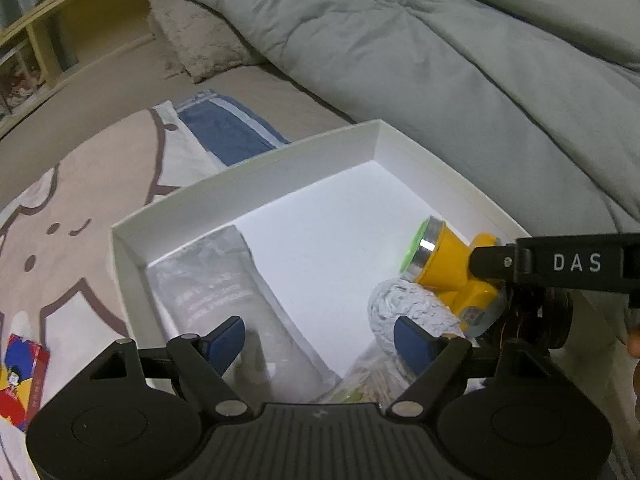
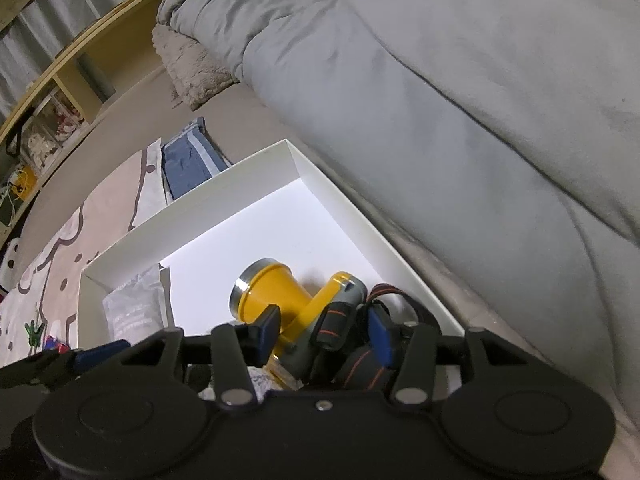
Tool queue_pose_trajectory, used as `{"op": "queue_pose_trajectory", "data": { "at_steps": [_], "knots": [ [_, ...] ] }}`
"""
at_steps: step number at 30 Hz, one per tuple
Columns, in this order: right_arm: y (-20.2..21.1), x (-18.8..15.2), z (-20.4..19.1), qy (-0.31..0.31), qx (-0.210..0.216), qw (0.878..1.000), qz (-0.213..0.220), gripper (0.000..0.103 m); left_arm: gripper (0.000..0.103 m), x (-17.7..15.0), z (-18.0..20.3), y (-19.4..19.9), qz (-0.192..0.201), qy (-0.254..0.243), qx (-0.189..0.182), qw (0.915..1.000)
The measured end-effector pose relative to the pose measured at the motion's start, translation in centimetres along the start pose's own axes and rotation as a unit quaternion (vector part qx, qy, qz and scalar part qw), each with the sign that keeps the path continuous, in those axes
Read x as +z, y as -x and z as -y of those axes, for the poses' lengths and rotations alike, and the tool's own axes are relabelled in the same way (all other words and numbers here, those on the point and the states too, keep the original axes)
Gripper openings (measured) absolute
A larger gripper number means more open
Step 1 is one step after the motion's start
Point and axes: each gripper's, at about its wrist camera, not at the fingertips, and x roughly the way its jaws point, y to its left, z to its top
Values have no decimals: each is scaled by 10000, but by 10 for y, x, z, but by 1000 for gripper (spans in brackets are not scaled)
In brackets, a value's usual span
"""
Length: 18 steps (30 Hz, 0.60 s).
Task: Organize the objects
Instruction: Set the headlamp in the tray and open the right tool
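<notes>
A shallow white box [image 1: 248, 176] [image 2: 192, 196] lies on the bed. Inside it a yellow headlamp [image 1: 444, 256] [image 2: 272, 292] rests near the right wall. My right gripper [image 2: 324, 334] is shut on the headlamp, its pads at the yellow body and the black strap with orange stripes [image 2: 336, 320]. One of its fingers [image 1: 486, 260] shows in the left wrist view against the lamp. My left gripper [image 1: 320, 340] hangs open over the box. Below it lie a clear plastic packet [image 1: 216, 280] [image 2: 134, 308] and a white crumpled wad [image 1: 404, 304], neither gripped.
A grey duvet [image 1: 440, 60] is heaped along the box's right side. A folded blue cloth [image 1: 228, 128] lies beyond the box on a cartoon-print blanket [image 1: 80, 200]. A colourful card pack [image 1: 20, 376] sits at the left. Yellow shelves [image 2: 72, 80] stand at the back.
</notes>
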Motion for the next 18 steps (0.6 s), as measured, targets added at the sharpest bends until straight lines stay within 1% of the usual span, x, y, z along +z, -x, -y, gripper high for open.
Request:
{"op": "queue_pose_trajectory", "data": {
  "at_steps": [8,11,18],
  "knots": [
    [33,2,-3,-49,233,9988,423,49,82,-1,-15,37,248,381,18,9990],
    [41,0,-10,129,262,9984,490,51,82,-2,-21,51,329,471,53,9983],
    [61,-8,-22,439,165,9968,642,54,82,-13,-38,85,558,698,195,9958]
  ]
}}
